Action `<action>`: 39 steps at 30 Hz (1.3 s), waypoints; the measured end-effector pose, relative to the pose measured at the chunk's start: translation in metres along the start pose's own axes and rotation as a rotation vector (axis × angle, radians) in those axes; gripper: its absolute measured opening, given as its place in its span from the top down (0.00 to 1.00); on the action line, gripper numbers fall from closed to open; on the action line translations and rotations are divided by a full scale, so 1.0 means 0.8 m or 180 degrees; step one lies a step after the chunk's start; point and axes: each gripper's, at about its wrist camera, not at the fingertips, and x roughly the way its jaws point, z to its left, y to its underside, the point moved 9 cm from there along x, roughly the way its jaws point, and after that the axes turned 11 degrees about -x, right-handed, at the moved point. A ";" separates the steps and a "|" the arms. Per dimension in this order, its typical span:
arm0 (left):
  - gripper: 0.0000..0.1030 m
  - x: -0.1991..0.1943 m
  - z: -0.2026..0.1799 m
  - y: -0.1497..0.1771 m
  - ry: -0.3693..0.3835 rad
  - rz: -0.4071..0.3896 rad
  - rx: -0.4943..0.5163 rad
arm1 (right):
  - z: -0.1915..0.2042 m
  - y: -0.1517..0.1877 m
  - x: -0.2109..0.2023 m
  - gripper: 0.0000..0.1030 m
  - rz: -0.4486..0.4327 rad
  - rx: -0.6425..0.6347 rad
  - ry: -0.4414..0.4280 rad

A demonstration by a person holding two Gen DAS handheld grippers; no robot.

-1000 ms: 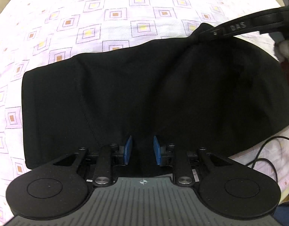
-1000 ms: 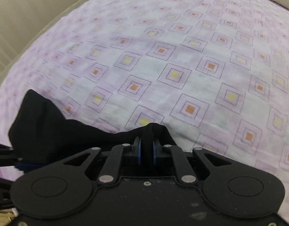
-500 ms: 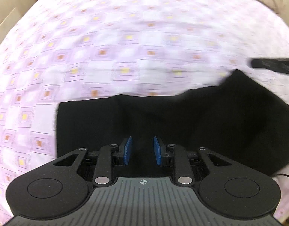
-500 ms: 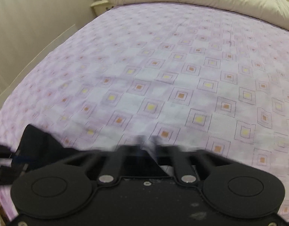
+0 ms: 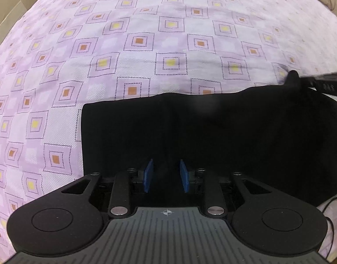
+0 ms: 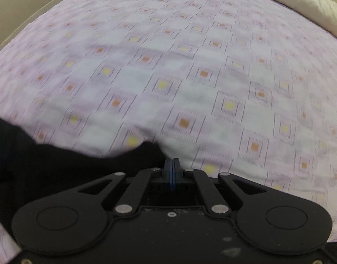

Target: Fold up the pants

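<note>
While the pants (image 5: 212,136) lay on the bed (image 5: 146,44), both grippers sat at their edges. Pants were black, spread as a wide folded slab across the lower half of the left view, straight left edge, top edge running rightward and rising to a small peak at far right. Bedsheet was lilac with dotted squares, orange and yellow centres.

Left gripper (image 5: 165,177) was low over the near edge of the pants, jaws apart, blue pads (image 5: 149,175) showing with black cloth visible in the gap between them. Nothing looked clamped. Whether the pads touched the fabric could not be told; black on black.

Right gripper (image 6: 172,171) had jaws together, pads pressed flat against each other. Right view was motion-blurred. A hump of pants (image 6: 80,171) cloth sat just beside and left of the closed tips, possibly a thin edge pinched between them, but the blur made that unsure. In the left view the right gripper (image 5: 322,82) appeared as a dark bar at far right, meeting the raised corner of the pants.

A cream duvet (image 6: 289,2) was bunched along the far side of the bed. A thin black cable (image 5: 331,200) lay at the lower right by the pants' edge.
</note>
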 end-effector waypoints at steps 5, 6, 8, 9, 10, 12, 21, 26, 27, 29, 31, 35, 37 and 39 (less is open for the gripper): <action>0.75 -0.038 0.018 0.000 0.0127 -0.0264 -0.0151 | -0.001 -0.005 -0.035 0.92 -0.0254 0.0150 -0.0035; 0.75 -0.039 0.024 0.002 0.0110 -0.0255 -0.0184 | 0.002 0.000 -0.051 0.90 -0.0341 0.0142 -0.0069; 0.75 -0.027 0.041 0.013 0.0025 -0.0083 -0.0256 | 0.021 0.011 -0.071 0.88 -0.0405 0.0101 -0.0211; 0.75 -0.020 0.048 0.019 0.0010 -0.0014 -0.0279 | 0.031 0.013 -0.076 0.88 -0.0406 0.0069 -0.0256; 0.75 -0.016 0.051 0.022 0.0045 -0.0008 -0.0270 | 0.044 0.024 -0.083 0.88 -0.0384 0.0009 -0.0305; 0.75 -0.018 0.050 0.025 0.0083 -0.0052 -0.0135 | 0.073 0.055 -0.092 0.87 -0.0280 -0.0093 -0.0416; 0.75 -0.023 0.037 0.027 0.0012 -0.0100 -0.0059 | 0.139 0.152 -0.101 0.75 0.0136 -0.0053 -0.0706; 0.75 -0.039 0.016 0.039 0.0043 -0.0183 -0.0035 | 0.085 0.162 -0.130 0.59 -0.0039 0.0314 -0.0358; 0.75 -0.042 0.007 0.043 0.0057 -0.0179 0.0010 | 0.072 0.166 -0.136 0.59 -0.0064 0.0375 -0.0275; 0.75 -0.046 -0.014 0.052 0.0080 -0.0176 0.0097 | 0.033 0.181 -0.146 0.58 -0.0095 0.0519 -0.0105; 0.75 -0.049 -0.038 0.059 0.0091 -0.0158 0.0141 | -0.004 0.201 -0.146 0.57 -0.0049 0.0596 0.0018; 0.75 -0.054 -0.093 0.073 0.0110 -0.0123 0.0183 | -0.085 0.251 -0.132 0.57 0.0188 0.0764 0.0238; 0.75 -0.059 -0.130 0.080 0.0124 -0.0121 0.0219 | -0.120 0.273 -0.130 0.54 0.0254 0.0832 0.0294; 0.75 -0.063 -0.168 0.086 0.0152 -0.0123 0.0261 | -0.152 0.289 -0.136 0.53 0.0249 0.0892 0.0302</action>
